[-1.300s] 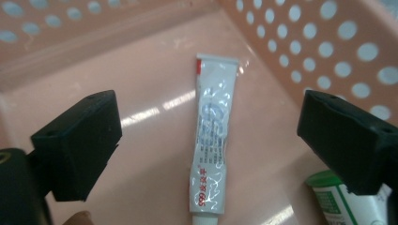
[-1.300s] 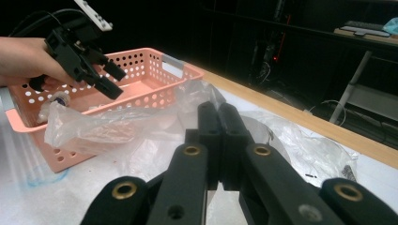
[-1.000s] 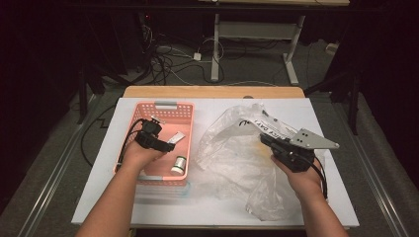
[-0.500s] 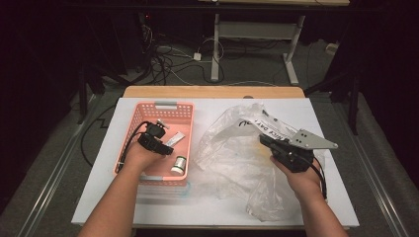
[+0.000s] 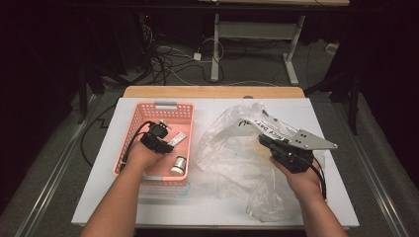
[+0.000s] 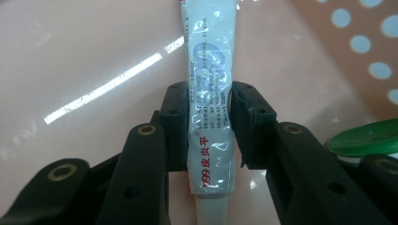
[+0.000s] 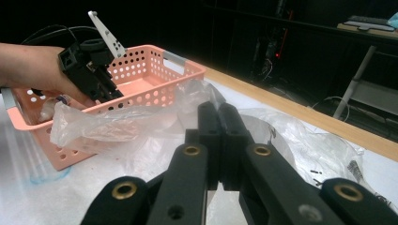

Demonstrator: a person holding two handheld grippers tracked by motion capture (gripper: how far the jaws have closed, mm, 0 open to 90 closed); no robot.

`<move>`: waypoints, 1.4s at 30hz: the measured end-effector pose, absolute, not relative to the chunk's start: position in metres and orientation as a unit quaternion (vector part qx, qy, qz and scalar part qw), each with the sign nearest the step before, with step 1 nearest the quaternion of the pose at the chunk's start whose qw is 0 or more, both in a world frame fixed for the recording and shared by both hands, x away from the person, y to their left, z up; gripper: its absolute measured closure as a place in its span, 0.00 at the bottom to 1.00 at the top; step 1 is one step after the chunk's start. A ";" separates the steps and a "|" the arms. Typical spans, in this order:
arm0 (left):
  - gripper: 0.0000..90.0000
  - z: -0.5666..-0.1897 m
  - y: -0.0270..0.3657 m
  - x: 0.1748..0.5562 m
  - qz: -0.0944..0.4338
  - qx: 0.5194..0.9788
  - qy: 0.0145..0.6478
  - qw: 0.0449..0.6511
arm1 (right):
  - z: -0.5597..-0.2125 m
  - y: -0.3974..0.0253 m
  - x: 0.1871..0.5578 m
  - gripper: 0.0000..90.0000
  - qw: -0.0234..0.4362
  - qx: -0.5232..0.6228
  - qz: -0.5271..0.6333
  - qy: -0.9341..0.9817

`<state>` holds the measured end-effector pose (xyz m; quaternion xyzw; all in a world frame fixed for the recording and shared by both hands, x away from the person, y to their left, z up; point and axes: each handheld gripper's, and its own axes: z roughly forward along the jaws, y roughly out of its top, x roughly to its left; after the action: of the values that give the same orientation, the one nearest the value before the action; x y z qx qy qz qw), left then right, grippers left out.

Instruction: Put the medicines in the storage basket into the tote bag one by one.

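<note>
The left tool [image 6: 210,124] grips the white tube [image 6: 210,93] in the pink basket [image 5: 132,133]; it should lift slowly. The right tool [image 7: 218,136] is clenched on the clear bag [image 5: 232,153]; it should hold the bag open.

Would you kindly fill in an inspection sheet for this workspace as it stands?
Surface: white table, wooden strip at far edge.
Job's things: white tube in pink basket; clear plastic bag beside it.
Clutter: small jar in basket.
Grippers: left gripper shut on the tube; right gripper shut, pinching the bag.
Cables: black cables tangled on floor.
Surroundings: dark room, white desk frame behind.
</note>
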<state>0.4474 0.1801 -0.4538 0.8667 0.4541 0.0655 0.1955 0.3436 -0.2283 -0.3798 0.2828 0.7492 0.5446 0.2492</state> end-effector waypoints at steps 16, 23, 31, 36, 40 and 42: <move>0.75 -0.440 0.182 0.442 0.086 0.864 0.451 0.206 | -0.378 -0.230 0.343 1.00 0.248 0.284 0.548 0.747; 0.75 -0.428 0.188 0.432 0.097 0.855 0.453 0.232 | -0.378 -0.230 0.342 1.00 0.249 0.284 0.547 0.747; 0.75 -0.417 0.191 0.415 0.109 0.843 0.452 0.271 | -0.376 -0.231 0.341 1.00 0.252 0.284 0.548 0.746; 0.75 -0.411 0.194 0.403 0.116 0.833 0.454 0.295 | -0.376 -0.232 0.341 1.00 0.252 0.284 0.549 0.744; 0.75 -0.404 0.194 0.392 0.127 0.830 0.447 0.307 | -0.375 -0.232 0.341 1.00 0.252 0.283 0.550 0.744; 0.75 -0.402 0.195 0.387 0.130 0.828 0.445 0.316 | -0.375 -0.232 0.341 1.00 0.252 0.283 0.550 0.744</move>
<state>0.3867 0.1946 -0.4023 0.8277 0.4450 0.1302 0.3160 0.3407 -0.2322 -0.3753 0.2833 0.7441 0.5502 0.2517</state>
